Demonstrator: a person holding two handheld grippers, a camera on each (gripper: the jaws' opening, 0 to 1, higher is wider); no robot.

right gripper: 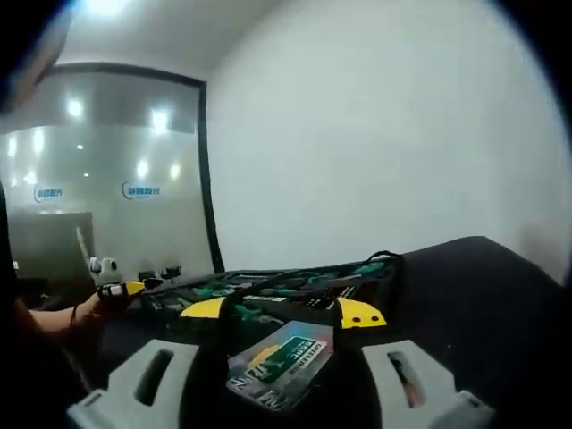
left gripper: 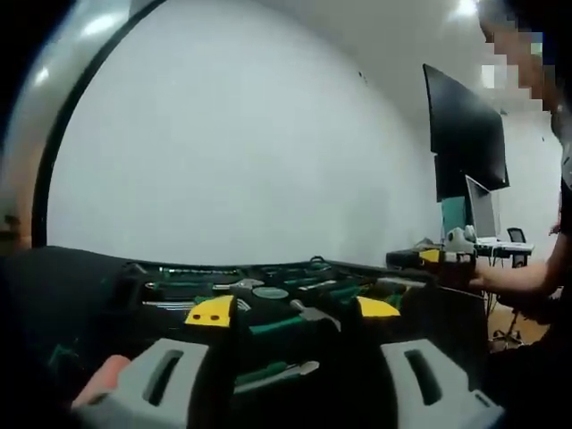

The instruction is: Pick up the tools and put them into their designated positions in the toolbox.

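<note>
While most tools (left gripper: 277, 326) already sit in the toolbox (right gripper: 295, 290), the right tongs (right gripper: 284, 350) grip a packaged item (right gripper: 279, 357) not yet placed, and the left tongs (left gripper: 290, 313) are released.

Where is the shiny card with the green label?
In the right gripper view, the green-labelled card sits low in the middle, between the right gripper's two yellow-tipped jaws, just in front of the open toolbox of green-handled tools.

One open toolbox (left gripper: 268, 295) on a dark table (left gripper: 63, 286). Green-handled tools in it: several, exact number unclear. One silver-headed, green-handled tool (left gripper: 273, 375) near the left tongs. One labelled packet (right gripper: 281, 362) between the right tongs' jaws. Two dark wall screens (left gripper: 465, 134). One laptop (left gripper: 483, 214).
</note>
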